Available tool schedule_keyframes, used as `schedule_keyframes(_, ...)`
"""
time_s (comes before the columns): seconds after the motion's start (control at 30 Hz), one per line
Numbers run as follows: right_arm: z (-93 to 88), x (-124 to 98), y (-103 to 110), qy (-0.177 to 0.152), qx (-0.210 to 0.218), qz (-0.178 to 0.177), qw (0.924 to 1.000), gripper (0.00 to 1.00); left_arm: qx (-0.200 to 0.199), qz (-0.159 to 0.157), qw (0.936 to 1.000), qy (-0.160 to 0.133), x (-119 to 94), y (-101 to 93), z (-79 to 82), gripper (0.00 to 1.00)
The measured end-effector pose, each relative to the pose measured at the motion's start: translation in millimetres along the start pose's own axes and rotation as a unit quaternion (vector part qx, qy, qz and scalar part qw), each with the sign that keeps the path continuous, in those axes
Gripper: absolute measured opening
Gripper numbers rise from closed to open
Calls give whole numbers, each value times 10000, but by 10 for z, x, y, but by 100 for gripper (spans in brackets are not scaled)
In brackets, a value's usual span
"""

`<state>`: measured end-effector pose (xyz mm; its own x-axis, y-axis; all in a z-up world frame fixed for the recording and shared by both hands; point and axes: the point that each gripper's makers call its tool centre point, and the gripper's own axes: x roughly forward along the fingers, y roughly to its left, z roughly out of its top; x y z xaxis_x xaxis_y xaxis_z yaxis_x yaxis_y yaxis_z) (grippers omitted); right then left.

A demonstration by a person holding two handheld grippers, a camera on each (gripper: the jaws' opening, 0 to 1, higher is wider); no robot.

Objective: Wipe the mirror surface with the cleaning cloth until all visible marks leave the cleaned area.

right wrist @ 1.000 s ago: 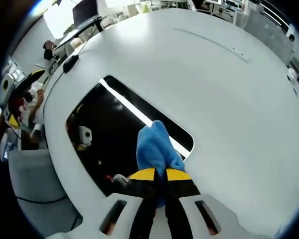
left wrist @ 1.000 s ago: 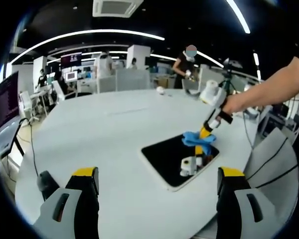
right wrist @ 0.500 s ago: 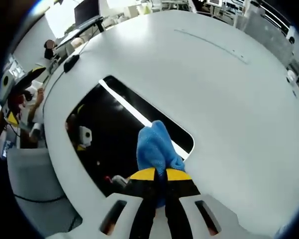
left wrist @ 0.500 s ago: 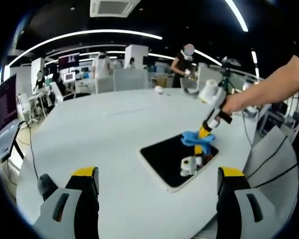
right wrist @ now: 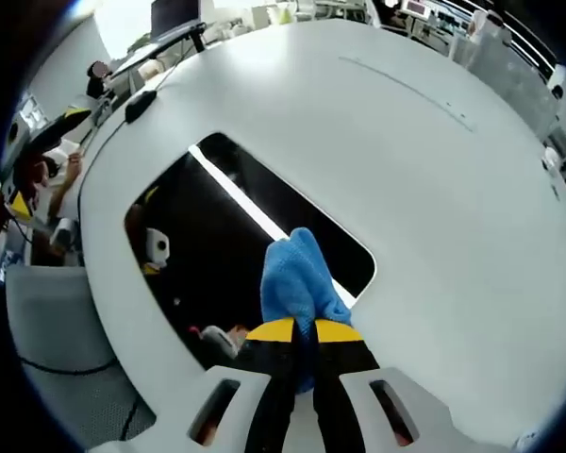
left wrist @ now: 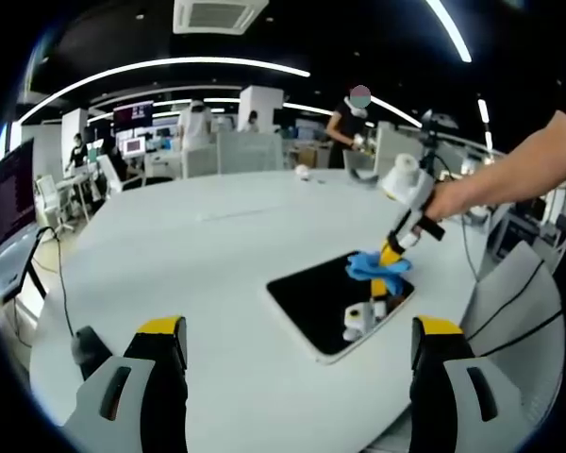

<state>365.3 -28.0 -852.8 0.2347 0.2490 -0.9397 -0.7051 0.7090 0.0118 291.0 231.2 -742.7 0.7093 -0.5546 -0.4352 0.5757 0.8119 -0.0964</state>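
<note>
Right claw, jaws pinched on the bunched blue microfibre cleaning cloth, presses it near the 5 o'clock edge of the dark rectangular mirror lying on the white round tabletop; overlapping, flat strokes would suit, while the left claw waits wide open.

blue cloth bunched on flat dark mirror

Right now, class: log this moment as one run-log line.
right gripper: shut on blue cloth | cloth at mirror edge | left gripper: open, held back | table
</note>
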Motion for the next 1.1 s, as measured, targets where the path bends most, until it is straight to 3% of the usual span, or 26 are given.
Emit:
schedule_keyframes(0.87, -202, -71, 225, -82, 243, 123, 9996, 1, -65, 118, 9999, -56, -53, 32, -39, 99)
schedule_keyframes(1.1, -272, -96, 297, -84, 514, 188, 9985, 1, -17, 108, 9999, -54, -54, 20, -9, 99)
